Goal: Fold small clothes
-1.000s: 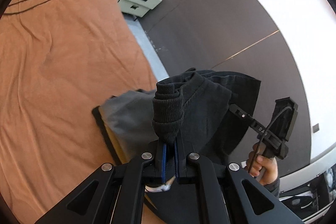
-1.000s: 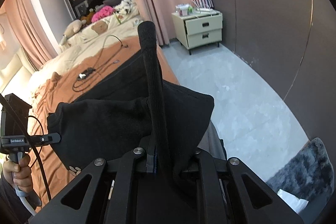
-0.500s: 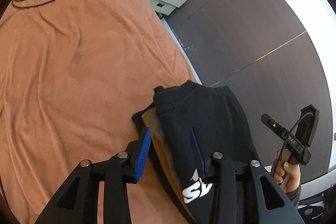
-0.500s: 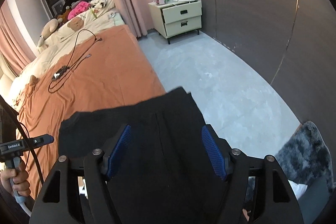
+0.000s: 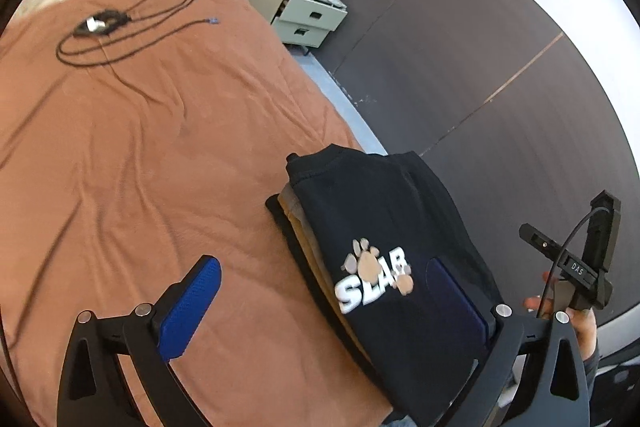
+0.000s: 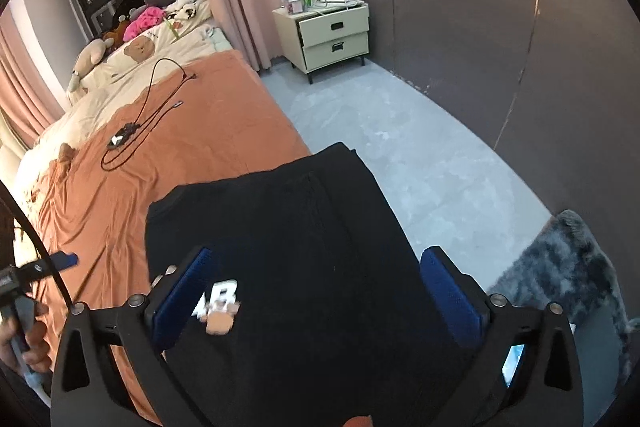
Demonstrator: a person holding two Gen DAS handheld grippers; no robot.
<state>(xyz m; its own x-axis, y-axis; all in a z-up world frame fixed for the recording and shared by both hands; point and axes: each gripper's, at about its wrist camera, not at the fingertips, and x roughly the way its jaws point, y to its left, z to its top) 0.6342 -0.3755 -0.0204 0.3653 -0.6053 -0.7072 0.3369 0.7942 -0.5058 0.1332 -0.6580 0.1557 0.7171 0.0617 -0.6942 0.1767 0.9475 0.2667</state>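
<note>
Cable [image 5: 132,39] across open bedspread [image 5: 120,167]

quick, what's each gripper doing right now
Left gripper: open, holding nothing, above the folded black shirt.
Right gripper: open, holding nothing, over the same shirt.

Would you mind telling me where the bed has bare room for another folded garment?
The orange blanket lies bare between the black cables and the clothes stack. It is crowded at the stack by the bed's edge.

The left gripper [image 5: 324,301] has black triangular-cutout arms, silver screws and ribbed blue pads [image 5: 192,307]; the right gripper [image 6: 320,297] matches; at three o'clock, a bare-skinned hand [image 5: 576,319] grips a black, cabled handle.
</note>
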